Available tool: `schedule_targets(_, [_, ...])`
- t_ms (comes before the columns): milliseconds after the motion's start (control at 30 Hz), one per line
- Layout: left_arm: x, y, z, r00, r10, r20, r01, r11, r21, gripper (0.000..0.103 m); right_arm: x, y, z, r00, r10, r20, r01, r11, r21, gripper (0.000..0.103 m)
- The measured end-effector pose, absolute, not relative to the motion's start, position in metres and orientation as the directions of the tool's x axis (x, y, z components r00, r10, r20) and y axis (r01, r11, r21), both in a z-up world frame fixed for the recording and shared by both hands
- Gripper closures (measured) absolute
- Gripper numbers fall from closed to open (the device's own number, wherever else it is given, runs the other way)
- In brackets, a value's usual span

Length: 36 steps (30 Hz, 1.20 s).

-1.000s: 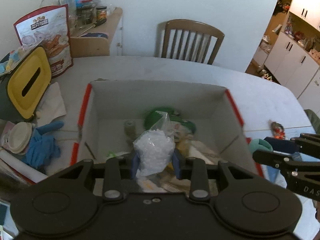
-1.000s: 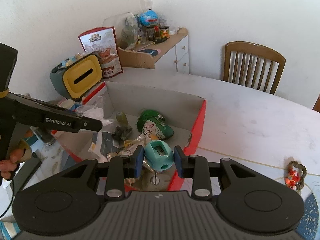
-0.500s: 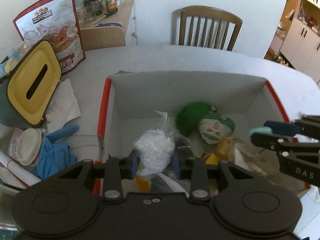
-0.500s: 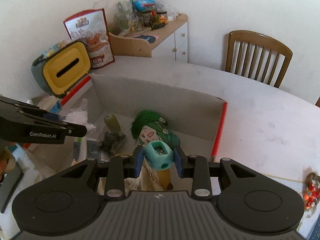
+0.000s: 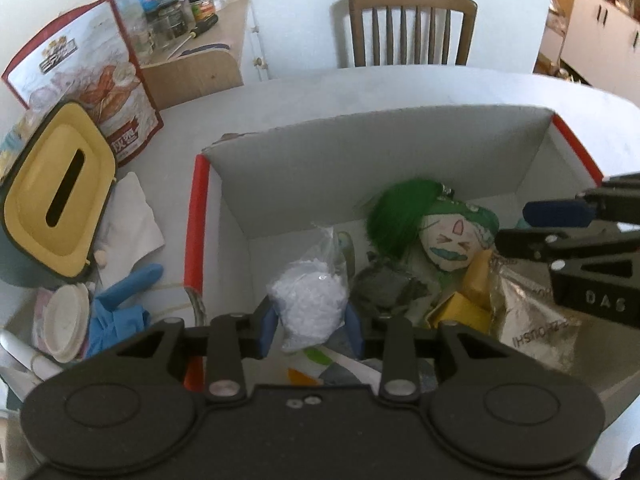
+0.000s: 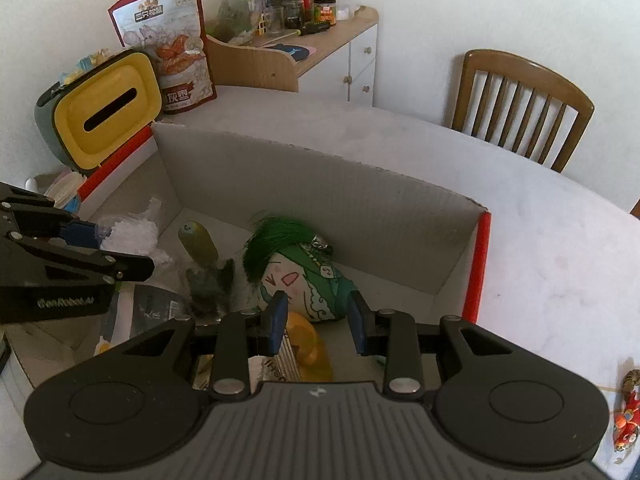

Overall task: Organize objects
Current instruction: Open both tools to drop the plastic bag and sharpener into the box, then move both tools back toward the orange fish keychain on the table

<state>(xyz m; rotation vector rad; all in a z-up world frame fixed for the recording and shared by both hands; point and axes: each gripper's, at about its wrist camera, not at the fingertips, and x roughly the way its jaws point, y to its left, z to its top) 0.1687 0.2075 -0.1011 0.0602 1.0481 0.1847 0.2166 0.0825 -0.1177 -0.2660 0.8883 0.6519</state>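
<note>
The bag of white granules [image 5: 308, 304] sits between the blue pads of the left gripper [image 5: 310, 324], low inside the cardboard box [image 5: 360, 160] near its left wall. Its long axis runs along the fingers: the bulging body lies between the pads and the twisted clear neck points away from us, up toward the box's far wall. The left jaws are opening, with the pads touching the bag's sides.

We see the right gripper [image 6: 316, 316] over the right half of the box. Its jaws stand apart with nothing gripped, and only the green-haired plush doll [image 6: 304, 280] shows through the gap.

The doll lies near the middle of the box floor, its hair toward the far wall. Beside the bag is a dark grey crumpled thing [image 5: 384, 288]. To the right are a yellow item [image 5: 460, 308] and a silver foil pouch [image 5: 532, 320], under the right gripper. We cannot tell what the grey thing is.

Bare box floor shows in the far-left corner beyond the bag's neck and along the far wall on the right. The red-edged left rim runs just beside the left gripper.

Outside that rim the table [image 5: 360, 92] is crowded with a yellow-lidded tissue box [image 5: 56, 192], a blue glove [image 5: 116, 312] and a snack bag [image 5: 100, 80]. Beyond the far wall the table is bare up to the wooden chair [image 5: 412, 28].
</note>
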Motion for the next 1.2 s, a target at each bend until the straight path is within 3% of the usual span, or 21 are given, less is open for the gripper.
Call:
schedule_targets(233, [0.171, 0.205, -0.102, 0.467, 0.195, -0.863, -0.129, 0.980, 0.152, 0.061, 0.215, 0.079, -0.118, 0.421, 0.445, -0.791, -0.632, 0.769, 0.096, 0.071])
schedule_targets(367, [0.169, 0.202, -0.098, 0.475, 0.198, -0.857, -0.143, 0.979, 0.147, 0.038, 0.212, 0.078, -0.113, 0.411, 0.462, -0.786, -0.640, 0.760, 0.112, 0.071])
schedule_targets(433, [0.167, 0.200, -0.096, 0.482, 0.193, -0.855, -0.142, 0.980, 0.141, 0.038, 0.210, 0.076, -0.110, 0.408, 0.470, -0.783, -0.641, 0.758, 0.120, 0.068])
schedule_targets(533, [0.164, 0.199, -0.091, 0.488, 0.185, -0.853, -0.147, 0.981, 0.128, 0.038, 0.205, 0.073, -0.105, 0.418, 0.476, -0.774, -0.641, 0.758, 0.119, 0.055])
schedule_targets(1200, [0.127, 0.159, -0.045, 0.582, 0.146, -0.800, -0.128, 0.988, 0.088, 0.026, 0.167, 0.029, -0.062, 0.468, 0.526, -0.710, -0.630, 0.762, 0.150, 0.052])
